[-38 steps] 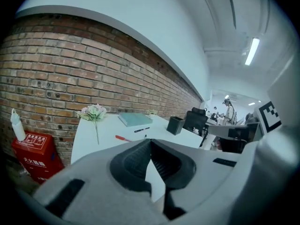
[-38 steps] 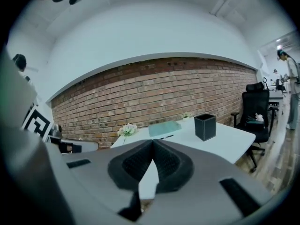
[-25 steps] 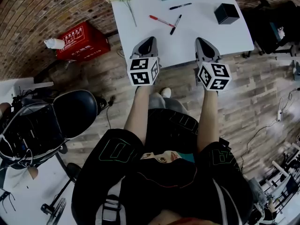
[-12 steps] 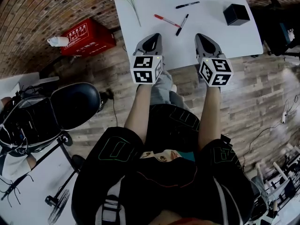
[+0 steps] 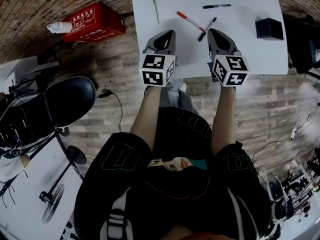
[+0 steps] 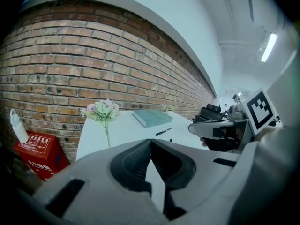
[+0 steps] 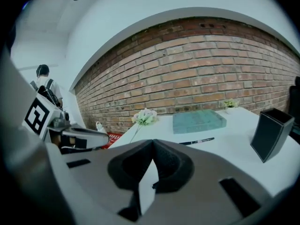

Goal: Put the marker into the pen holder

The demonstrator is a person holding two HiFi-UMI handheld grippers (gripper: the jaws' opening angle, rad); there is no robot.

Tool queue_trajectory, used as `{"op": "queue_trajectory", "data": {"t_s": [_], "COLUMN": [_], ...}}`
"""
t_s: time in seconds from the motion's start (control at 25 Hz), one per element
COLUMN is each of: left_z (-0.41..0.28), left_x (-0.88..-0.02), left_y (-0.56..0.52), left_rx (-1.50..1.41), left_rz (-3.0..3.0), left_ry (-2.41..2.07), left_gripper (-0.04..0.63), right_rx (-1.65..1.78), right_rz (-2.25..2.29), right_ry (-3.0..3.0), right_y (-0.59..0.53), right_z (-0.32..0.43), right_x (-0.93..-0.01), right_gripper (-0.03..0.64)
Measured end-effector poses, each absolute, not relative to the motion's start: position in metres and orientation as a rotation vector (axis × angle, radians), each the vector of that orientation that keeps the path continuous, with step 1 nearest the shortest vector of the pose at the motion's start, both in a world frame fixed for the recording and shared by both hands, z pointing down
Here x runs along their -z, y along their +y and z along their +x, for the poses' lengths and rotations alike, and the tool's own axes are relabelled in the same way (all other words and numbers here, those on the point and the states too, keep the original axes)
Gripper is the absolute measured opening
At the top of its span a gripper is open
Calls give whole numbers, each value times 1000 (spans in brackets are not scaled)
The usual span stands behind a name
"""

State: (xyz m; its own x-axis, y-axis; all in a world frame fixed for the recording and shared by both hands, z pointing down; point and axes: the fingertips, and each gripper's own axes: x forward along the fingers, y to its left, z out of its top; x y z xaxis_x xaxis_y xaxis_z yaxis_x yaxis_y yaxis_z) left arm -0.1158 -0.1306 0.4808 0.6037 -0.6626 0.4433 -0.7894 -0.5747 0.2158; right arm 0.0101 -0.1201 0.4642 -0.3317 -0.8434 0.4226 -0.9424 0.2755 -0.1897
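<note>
Seen from above, my left claw (image 5: 169, 34) and right claw (image 5: 214, 33) hover side by side over the near edge of the white table (image 5: 250, 54), each with jaws pressed together and holding nothing. The black marker (image 5: 207, 28) lies flat just beyond the right claw's tip, beside a red marker (image 5: 189, 21); the black pen holder (image 5: 269, 28) stands apart, toward the right edge. I judge I should open the right claw wide, straddle the marker's middle and close squarely so it cannot roll.

Your head view is dim, darkest at its corners. Both gripper views bend fisheye-style at the edges, and a ceiling strip light (image 6: 270, 47) glares.
</note>
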Motion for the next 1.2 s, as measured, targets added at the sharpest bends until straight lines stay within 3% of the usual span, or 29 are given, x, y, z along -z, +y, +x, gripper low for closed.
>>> {"op": "queue_trajectory", "data": {"t_s": [0.8,1.2], "left_z": [-153,-171], "left_x": [-508,-515], "left_y": [-194,-219], "left_rx": [-467,-480], "left_rz": [2357,2324], "left_ry": [-1292,-1373], "left_gripper": [5,5], "right_rx": [-528,-512], "right_rz": [1129,901], "right_ry": [-2215,-2124], "right_y": [-202,-224], "right_z": [-55,-77], "right_x": [-519,-550], "right_gripper": [8,51]}}
